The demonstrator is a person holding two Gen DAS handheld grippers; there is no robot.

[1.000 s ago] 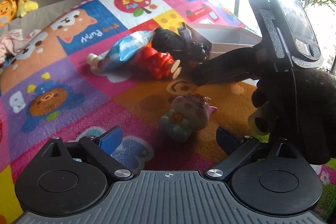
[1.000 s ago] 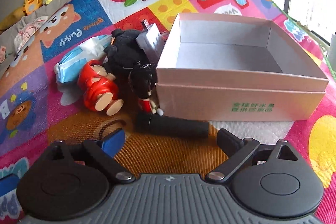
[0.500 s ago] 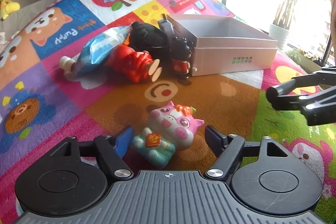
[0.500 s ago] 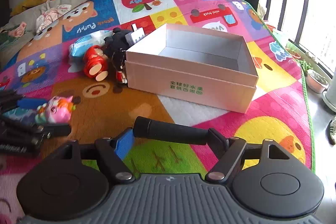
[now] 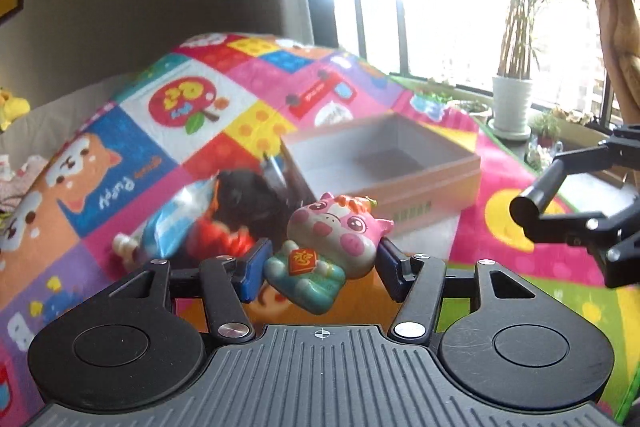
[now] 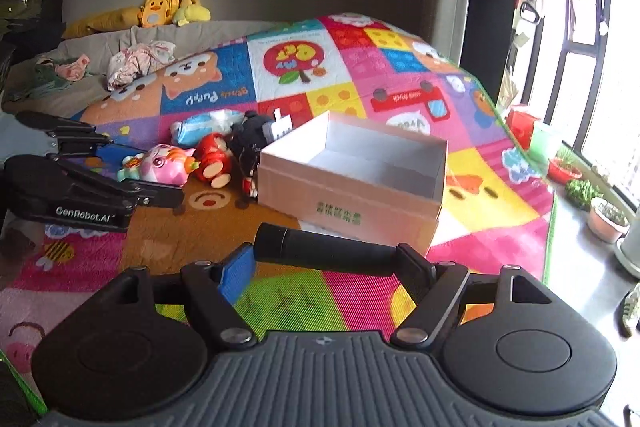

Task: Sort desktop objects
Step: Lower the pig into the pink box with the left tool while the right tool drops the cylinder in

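Our left gripper is clamped on the pink pig toy, lifted off the play mat — our right gripper pinches a black cylinder crosswise, near the open pink box.

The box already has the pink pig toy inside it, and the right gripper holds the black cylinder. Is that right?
Not quite. The box is empty; the right wrist view shows this. The pink pig toy is clamped in the left gripper. The right gripper does hold the black cylinder.
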